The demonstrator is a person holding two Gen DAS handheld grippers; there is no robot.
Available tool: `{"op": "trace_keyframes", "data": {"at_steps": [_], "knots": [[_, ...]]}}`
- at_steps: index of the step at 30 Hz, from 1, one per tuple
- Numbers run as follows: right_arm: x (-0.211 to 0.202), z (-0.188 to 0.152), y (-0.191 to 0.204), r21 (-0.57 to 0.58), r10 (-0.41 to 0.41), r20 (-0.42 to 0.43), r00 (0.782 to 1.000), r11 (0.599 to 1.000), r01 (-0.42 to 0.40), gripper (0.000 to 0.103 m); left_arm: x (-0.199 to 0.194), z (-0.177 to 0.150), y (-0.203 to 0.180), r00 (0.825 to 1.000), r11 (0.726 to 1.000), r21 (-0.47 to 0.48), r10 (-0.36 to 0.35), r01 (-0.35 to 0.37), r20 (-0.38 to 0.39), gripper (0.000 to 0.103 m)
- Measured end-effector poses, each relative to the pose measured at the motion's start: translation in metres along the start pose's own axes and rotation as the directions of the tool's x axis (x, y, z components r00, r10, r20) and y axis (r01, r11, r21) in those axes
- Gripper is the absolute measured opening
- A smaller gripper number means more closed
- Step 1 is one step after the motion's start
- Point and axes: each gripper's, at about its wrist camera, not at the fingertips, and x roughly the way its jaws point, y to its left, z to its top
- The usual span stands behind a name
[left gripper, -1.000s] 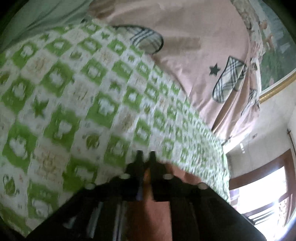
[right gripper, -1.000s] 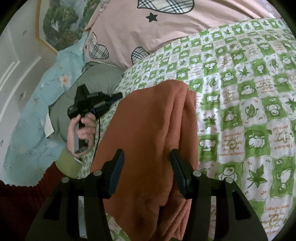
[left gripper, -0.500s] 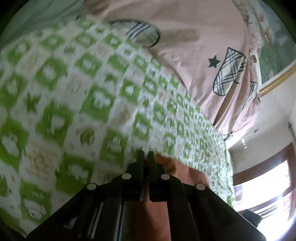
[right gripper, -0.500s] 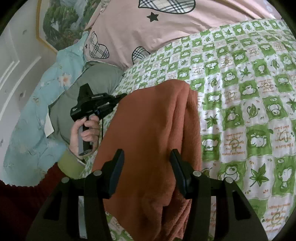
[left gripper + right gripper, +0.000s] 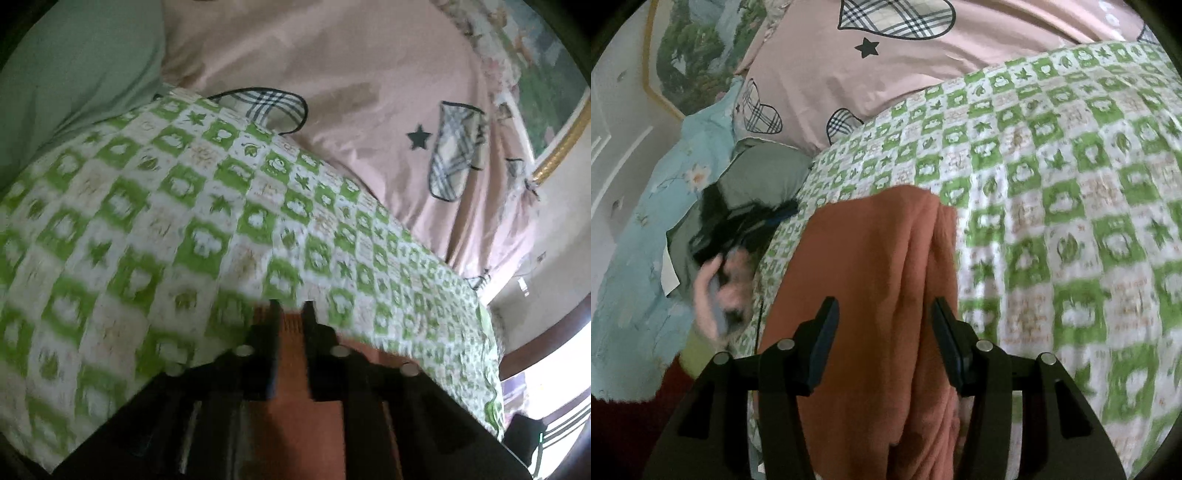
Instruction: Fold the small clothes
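Far left: a pale blue floral cloth (image 5: 646, 236) and a grey-green pillow (image 5: 764, 173) lie at the edge of the bed.
Left hand: the person's left hand (image 5: 718, 291), blurred, carries the left gripper (image 5: 291, 314) just beside the garment's left edge.
Left jaws: narrow and opening; the wrist view shows rust cloth in the gap, but whether the pads press on it cannot be told.
Task's thing: the rust-orange garment (image 5: 871, 295) lies folded on the green-checked bedspread (image 5: 1071, 184).
Long axis: it runs from the near edge away toward the pink pillow (image 5: 886, 74).
Right jaws: the right gripper (image 5: 884, 317) stands half open above the garment, gripping nothing.
Key relation: the garment lies straight ahead of the right jaws, lengthwise between them, so the right hand seems nearer its middle.
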Motion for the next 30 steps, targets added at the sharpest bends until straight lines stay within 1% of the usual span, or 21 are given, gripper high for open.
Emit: {"op": "trace_keyframes", "data": {"at_steps": [2,6,8,9,11,12,14,16,18,19,21,23,24,26,29,30], "knots": [[0.014,0.009,-0.003,0.015,-0.008,-0.034,0.999,1.0,0.008,0.053,-0.015,-0.021,-0.005,1.0,0.999,0.022,-0.029,0.029,0.004,0.017],[0.046,0.02,-0.011,0.046,-0.007,-0.102,0.995,0.999,0.011,0.052,-0.045,-0.071,-0.025,0.991,0.987,0.09,-0.131,0.133,-0.03,0.017],[0.058,0.025,-0.014,0.054,-0.026,-0.123,0.992,0.998,0.033,0.017,-0.053,-0.088,-0.036,0.984,0.977,0.123,-0.171,0.175,-0.041,0.017],[0.056,0.029,-0.012,0.047,-0.017,-0.113,0.993,0.999,0.023,0.011,-0.058,-0.098,-0.043,0.978,0.969,0.14,-0.197,0.204,-0.064,0.017],[0.039,0.034,0.002,0.014,0.035,-0.049,0.998,0.999,-0.034,0.011,-0.061,-0.11,-0.052,0.97,0.958,0.16,-0.222,0.236,-0.099,0.017],[0.029,0.035,0.01,-0.013,0.037,-0.021,0.999,0.999,-0.037,0.011,-0.063,-0.12,-0.058,0.969,0.955,0.178,-0.221,0.239,-0.114,0.017],[0.012,0.032,0.02,-0.06,0.004,0.026,1.0,0.998,-0.003,0.011,-0.063,-0.133,-0.063,0.968,0.952,0.199,-0.208,0.234,-0.141,0.017],[0.011,0.026,0.011,-0.046,-0.031,0.027,0.999,0.998,0.032,0.011,-0.057,-0.148,-0.059,0.968,0.956,0.199,-0.181,0.215,-0.173,0.017],[0.026,0.017,-0.013,0.004,-0.088,-0.018,0.996,0.996,0.088,0.011,-0.044,-0.163,-0.051,0.968,0.968,0.182,-0.131,0.172,-0.215,0.016],[0.035,0.011,-0.025,0.029,-0.105,-0.042,0.994,0.994,0.107,0.011,-0.039,-0.17,-0.048,0.967,0.972,0.175,-0.115,0.157,-0.227,0.013],[0.046,0.003,-0.04,0.074,-0.093,-0.07,0.993,0.992,0.098,0.012,-0.035,-0.181,-0.042,0.968,0.977,0.152,-0.115,0.151,-0.222,0.011],[0.045,0.0,-0.045,0.102,-0.075,-0.055,0.996,0.992,0.08,0.014,-0.035,-0.184,-0.042,0.972,0.977,0.155,-0.109,0.144,-0.21,0.011],[0.042,0.002,-0.043,0.098,-0.079,-0.05,0.996,0.992,0.083,0.016,-0.037,-0.184,-0.043,0.973,0.978,0.157,-0.101,0.135,-0.205,0.011],[0.03,0.006,-0.032,0.076,-0.113,-0.028,0.993,0.99,0.114,0.017,-0.04,-0.183,-0.044,0.974,0.981,0.141,-0.101,0.131,-0.202,0.011],[0.005,0.013,-0.01,0.017,-0.163,0.045,0.986,0.987,0.163,0.017,-0.055,-0.183,-0.048,0.981,0.981,0.157,-0.089,0.117,-0.174,0.011],[0.001,0.018,-0.004,-0.001,-0.153,0.067,0.986,0.988,0.153,0.018,-0.063,-0.182,-0.052,0.983,0.978,0.173,-0.092,0.119,-0.156,0.011]]}}
